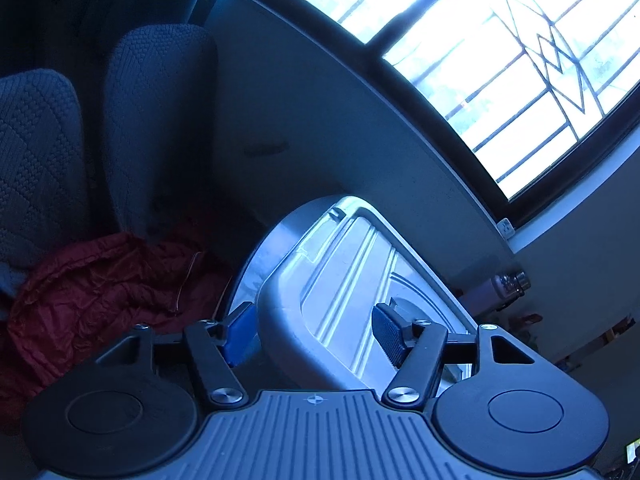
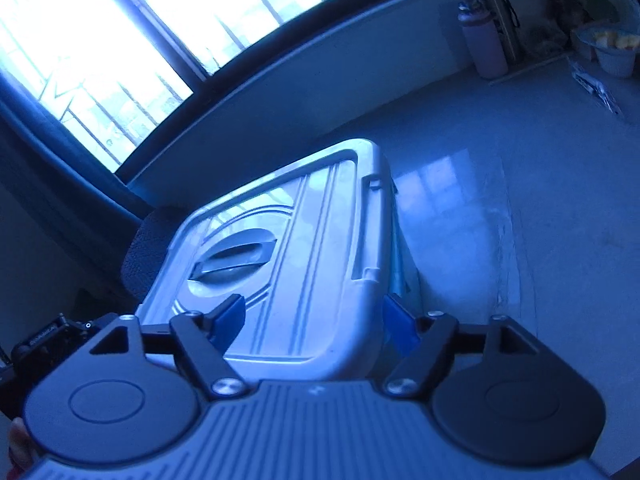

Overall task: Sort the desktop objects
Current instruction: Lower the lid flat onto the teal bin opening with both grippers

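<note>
A grey plastic lid [image 1: 352, 280] with ribs and a recessed oval handle sits on a storage box; it also shows in the right wrist view [image 2: 288, 248]. My left gripper [image 1: 316, 332] straddles one edge of the lid, one blue-padded finger [image 1: 240, 332] outside the rim, the other finger [image 1: 388, 332] on top. My right gripper [image 2: 312, 324] straddles the opposite edge the same way, one finger [image 2: 228, 316] on top and one [image 2: 400, 328] outside. Both sets of jaws are closed against the lid's rim.
A red cloth [image 1: 100, 288] and grey cushions [image 1: 156, 120] lie left of the box. A barred window [image 1: 500, 60] and wall stand behind. A purple bottle [image 2: 484, 44], a steel flask [image 2: 500, 16] and a white bowl [image 2: 612, 52] stand on the pale floor [image 2: 500, 200].
</note>
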`<action>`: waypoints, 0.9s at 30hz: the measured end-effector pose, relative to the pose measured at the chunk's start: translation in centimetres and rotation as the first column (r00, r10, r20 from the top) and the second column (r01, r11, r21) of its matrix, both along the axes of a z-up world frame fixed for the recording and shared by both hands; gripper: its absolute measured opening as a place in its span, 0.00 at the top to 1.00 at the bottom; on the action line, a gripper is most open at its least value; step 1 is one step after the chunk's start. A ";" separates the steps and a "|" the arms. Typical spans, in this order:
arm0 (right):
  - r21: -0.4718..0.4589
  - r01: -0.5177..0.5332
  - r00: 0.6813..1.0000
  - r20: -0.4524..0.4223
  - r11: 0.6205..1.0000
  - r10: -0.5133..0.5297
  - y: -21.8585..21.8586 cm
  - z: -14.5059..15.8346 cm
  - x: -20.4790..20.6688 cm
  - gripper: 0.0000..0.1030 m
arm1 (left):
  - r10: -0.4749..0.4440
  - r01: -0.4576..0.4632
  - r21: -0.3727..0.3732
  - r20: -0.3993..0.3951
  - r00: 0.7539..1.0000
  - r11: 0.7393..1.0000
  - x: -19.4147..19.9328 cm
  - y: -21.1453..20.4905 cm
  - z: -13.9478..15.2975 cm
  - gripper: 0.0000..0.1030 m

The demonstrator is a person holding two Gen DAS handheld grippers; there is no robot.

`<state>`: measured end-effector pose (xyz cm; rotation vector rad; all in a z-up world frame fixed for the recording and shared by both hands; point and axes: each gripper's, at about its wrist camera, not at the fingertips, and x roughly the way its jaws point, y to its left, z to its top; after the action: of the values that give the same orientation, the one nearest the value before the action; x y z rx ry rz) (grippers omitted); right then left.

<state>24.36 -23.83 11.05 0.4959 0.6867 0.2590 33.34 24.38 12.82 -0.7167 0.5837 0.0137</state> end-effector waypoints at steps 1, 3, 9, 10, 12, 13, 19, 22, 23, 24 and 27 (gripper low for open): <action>-0.005 0.004 1.000 0.006 1.000 -0.004 0.0 0.2 -0.1 0.26 | 0.000 0.000 0.004 0.001 1.000 1.000 0.0 0.0 0.1 0.36; -0.021 0.015 1.000 0.013 1.000 -0.015 -0.2 0.4 -0.1 0.26 | 0.000 0.000 0.005 0.000 1.000 1.000 -0.1 0.0 0.3 0.36; -0.055 0.046 0.999 0.018 0.997 -0.045 -0.7 0.8 -0.3 0.25 | -0.014 0.015 0.073 -0.008 1.000 0.997 -0.5 -0.4 1.3 0.36; -0.073 0.054 0.998 0.018 0.996 -0.053 -0.7 0.9 -0.3 0.25 | -0.023 0.024 0.109 -0.012 1.000 0.994 -0.3 -0.5 1.9 0.35; -0.110 0.071 0.997 0.018 0.991 -0.069 -0.7 1.3 -0.4 0.22 | -0.044 0.049 0.181 -0.029 0.999 0.982 0.1 -0.6 2.9 0.28; -0.131 0.074 0.997 0.012 0.989 -0.073 -0.6 1.5 -0.3 0.21 | -0.056 0.062 0.216 -0.037 0.998 0.974 0.3 -0.6 3.4 0.21; -0.257 0.066 0.995 -0.052 0.964 -0.082 0.9 2.9 0.6 0.07 | -0.150 0.181 0.362 -0.114 0.982 0.914 2.0 -1.3 5.9 0.07; -0.328 0.091 0.981 -0.135 0.940 -0.142 1.9 3.2 1.4 0.05 | -0.185 0.242 0.433 -0.170 0.968 0.868 2.8 -1.9 6.6 0.04; -0.344 0.095 0.972 -0.172 0.934 -0.162 2.1 3.1 1.8 0.04 | -0.201 0.268 0.444 -0.193 0.960 0.855 3.1 -1.9 6.7 0.04; -0.356 0.094 0.962 -0.209 0.930 -0.178 2.3 3.0 2.1 0.04 | -0.219 0.297 0.450 -0.218 0.951 0.842 3.5 -2.0 6.7 0.04; -0.344 0.070 0.957 -0.241 0.936 -0.160 2.6 3.0 2.6 0.04 | -0.272 0.391 0.441 -0.310 0.911 0.808 4.8 -2.0 6.5 0.04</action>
<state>26.98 -21.25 14.06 0.2457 0.9399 -0.0395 38.13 22.35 19.33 -0.0984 0.8879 -0.0800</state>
